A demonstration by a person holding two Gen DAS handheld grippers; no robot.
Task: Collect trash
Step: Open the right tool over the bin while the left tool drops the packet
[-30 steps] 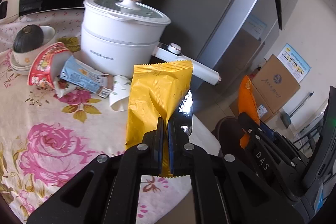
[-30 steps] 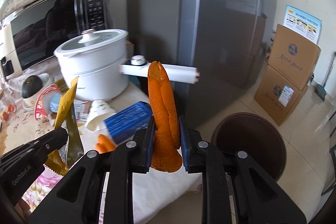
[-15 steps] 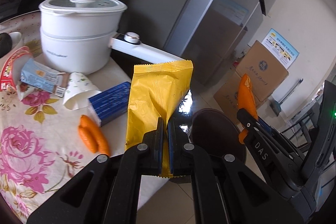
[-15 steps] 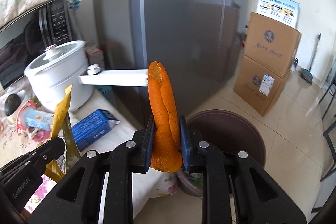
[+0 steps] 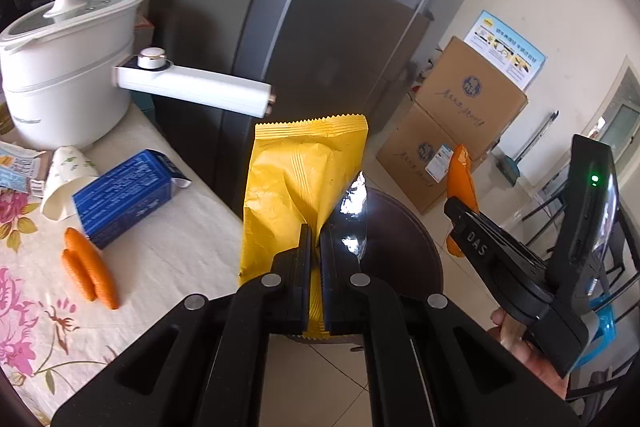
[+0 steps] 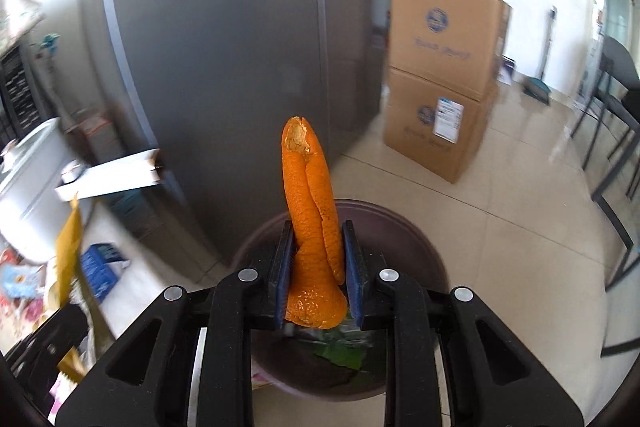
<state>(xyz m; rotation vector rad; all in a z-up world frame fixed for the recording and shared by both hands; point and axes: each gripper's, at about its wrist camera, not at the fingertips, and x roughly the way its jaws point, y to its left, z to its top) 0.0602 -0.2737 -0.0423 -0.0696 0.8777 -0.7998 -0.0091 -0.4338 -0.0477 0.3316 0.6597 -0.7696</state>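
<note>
Trash in both tools: yellow wrapper [image 5: 304, 183] pinched flat in the left gripper [image 5: 315, 251], jaws nearly together on its lower part, wrapper upright with its serrated top edge up and foil inside showing on the right side. Orange peel [image 6: 312, 223] clamped in the right gripper [image 6: 314, 259], standing upright between the blue pads, torn tip on top.

Landmark = brown bin [image 6: 400, 227] on the tiled floor. Peel sits directly above the bin's opening in the right wrist view; green scraps [image 6: 340, 351] visible inside the bin below the jaws. Wrapper is over the bin's near rim, at the table edge [image 5: 192, 227], in the left wrist view.

Left of the bin, on the floral tablecloth: blue carton [image 5: 124, 199] lying on its side, two peel pieces [image 5: 90, 273] just beside it, crumpled paper cup [image 5: 66, 183] touching the carton, white pot [image 5: 68, 67] behind them with its handle sticking out towards the bin side. Grey fridge [image 6: 224, 47] behind the bin, stacked cardboard boxes [image 6: 444, 75] to the bin's far right.

Right wrist view is motion-blurred at the left edge; table items there not readable.
</note>
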